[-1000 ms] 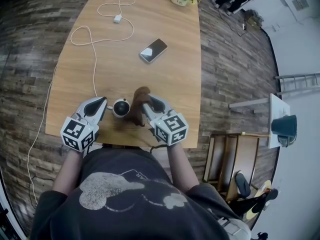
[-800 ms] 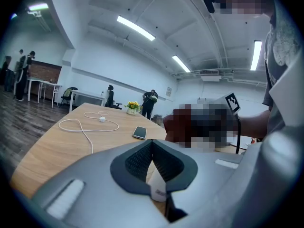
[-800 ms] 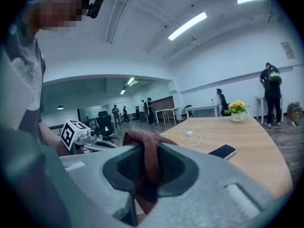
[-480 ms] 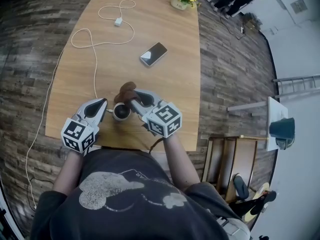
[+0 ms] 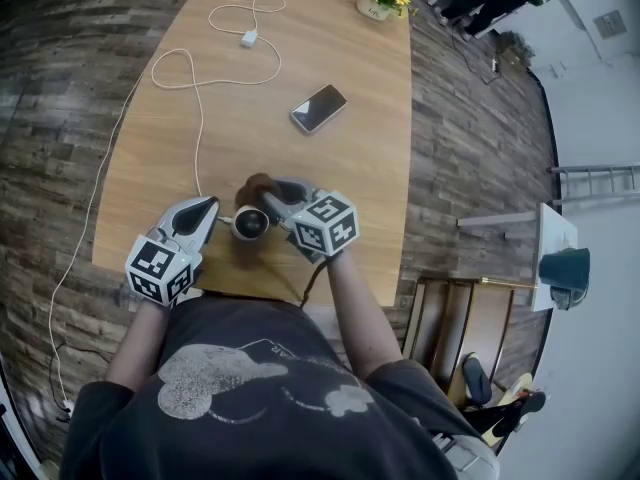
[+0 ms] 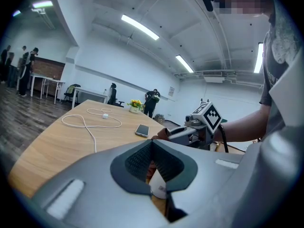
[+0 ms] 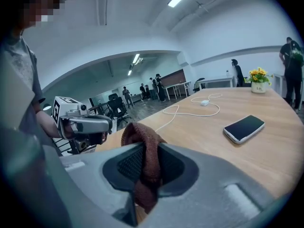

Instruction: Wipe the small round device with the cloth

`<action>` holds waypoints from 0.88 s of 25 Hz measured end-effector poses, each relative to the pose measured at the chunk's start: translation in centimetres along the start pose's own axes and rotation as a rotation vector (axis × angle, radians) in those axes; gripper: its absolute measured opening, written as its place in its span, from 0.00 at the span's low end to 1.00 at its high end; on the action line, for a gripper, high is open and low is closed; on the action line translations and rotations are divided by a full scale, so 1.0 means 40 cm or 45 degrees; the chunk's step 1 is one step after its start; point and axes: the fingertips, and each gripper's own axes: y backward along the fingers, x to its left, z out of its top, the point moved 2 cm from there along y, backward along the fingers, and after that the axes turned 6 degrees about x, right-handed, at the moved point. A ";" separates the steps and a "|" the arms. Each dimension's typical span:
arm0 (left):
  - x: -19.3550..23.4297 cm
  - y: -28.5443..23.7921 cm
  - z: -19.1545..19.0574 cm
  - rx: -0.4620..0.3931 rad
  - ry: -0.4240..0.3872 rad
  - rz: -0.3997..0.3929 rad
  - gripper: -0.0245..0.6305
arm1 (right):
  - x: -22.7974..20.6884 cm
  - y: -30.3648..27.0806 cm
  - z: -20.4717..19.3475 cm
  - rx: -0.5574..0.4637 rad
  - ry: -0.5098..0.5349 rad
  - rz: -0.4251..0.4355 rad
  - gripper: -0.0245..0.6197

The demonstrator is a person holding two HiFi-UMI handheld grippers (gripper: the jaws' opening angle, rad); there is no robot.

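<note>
Wiping now: the left gripper pinches the small round device in its fingers, the right gripper squeezes the cloth by it; next, probably rub over it.

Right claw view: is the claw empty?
No, the right claw is shut on a brown cloth that hangs between its jaws.

Round device near the table's 6 o'clock edge, left gripper at its 9 o'clock, right gripper at 3 o'clock, brown cloth touching its 12 o'clock side, phone toward 1 o'clock, cable toward 11 o'clock.
</note>
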 end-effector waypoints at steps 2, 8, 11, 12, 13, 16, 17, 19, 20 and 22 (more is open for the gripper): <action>0.005 0.002 -0.001 0.001 0.004 0.007 0.07 | -0.017 -0.012 -0.016 0.044 0.008 -0.015 0.12; 0.011 0.010 -0.006 0.014 0.004 0.015 0.07 | -0.064 -0.052 -0.079 0.167 0.005 -0.114 0.12; 0.012 0.014 -0.007 0.022 0.002 0.014 0.07 | -0.077 -0.061 -0.101 0.183 -0.045 -0.147 0.12; 0.011 0.015 -0.008 0.025 0.000 0.013 0.07 | -0.079 -0.060 -0.105 0.172 -0.071 -0.153 0.12; 0.010 0.016 -0.010 0.027 -0.002 0.011 0.07 | -0.081 -0.058 -0.107 0.160 -0.094 -0.160 0.12; 0.004 0.018 -0.013 0.030 -0.007 0.005 0.07 | -0.082 -0.041 -0.102 0.121 -0.111 -0.194 0.12; 0.001 0.019 -0.013 0.029 -0.009 0.002 0.07 | -0.080 -0.031 -0.093 0.100 -0.102 -0.208 0.12; -0.003 0.021 -0.012 0.025 -0.012 -0.002 0.07 | -0.068 -0.002 -0.058 0.028 -0.081 -0.230 0.12; -0.004 0.023 -0.011 0.023 -0.015 -0.004 0.07 | -0.058 0.017 -0.034 -0.023 -0.072 -0.234 0.12; -0.005 0.028 -0.011 0.020 -0.019 -0.005 0.07 | -0.030 0.061 0.024 -0.135 -0.055 -0.233 0.12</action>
